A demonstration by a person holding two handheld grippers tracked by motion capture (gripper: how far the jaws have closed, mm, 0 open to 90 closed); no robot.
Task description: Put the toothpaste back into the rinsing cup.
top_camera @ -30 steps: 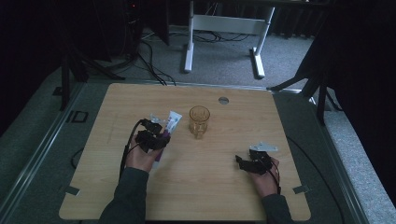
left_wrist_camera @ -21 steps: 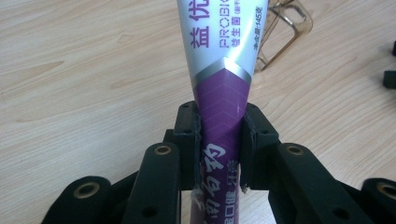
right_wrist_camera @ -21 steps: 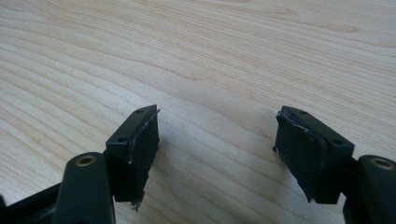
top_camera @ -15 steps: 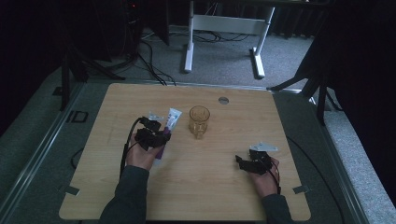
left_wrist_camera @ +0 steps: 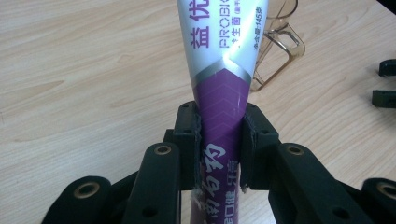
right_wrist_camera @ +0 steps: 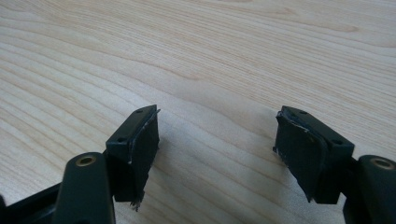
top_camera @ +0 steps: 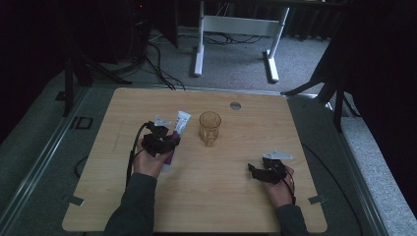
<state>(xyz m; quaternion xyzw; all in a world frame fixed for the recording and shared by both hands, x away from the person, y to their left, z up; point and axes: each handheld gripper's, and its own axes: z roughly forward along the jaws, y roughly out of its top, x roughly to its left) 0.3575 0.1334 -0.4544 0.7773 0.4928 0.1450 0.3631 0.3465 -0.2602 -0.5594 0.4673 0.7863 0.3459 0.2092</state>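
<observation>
while the left gripper [left_wrist_camera: 219,140] clamps the toothpaste tube [left_wrist_camera: 223,70], the right gripper's [right_wrist_camera: 215,154] fingers stand wide apart.

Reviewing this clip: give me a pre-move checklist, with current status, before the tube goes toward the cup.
1. Left gripper shut on the tube: ok, both pads press its purple section.
2. Grip is secure: cannot tell; the jaws hold the narrow lower part, and the wide end sticks out ahead.
3. Cup upright and free: ok, it stands beside the tube on the table.
4. Path from tube to cup is free: ok, bare wood between them.
5. Right gripper out of the way: ok, open, holding nothing, low near the table's right side.
6. Tube cap state: cannot tell, it is hidden.
</observation>
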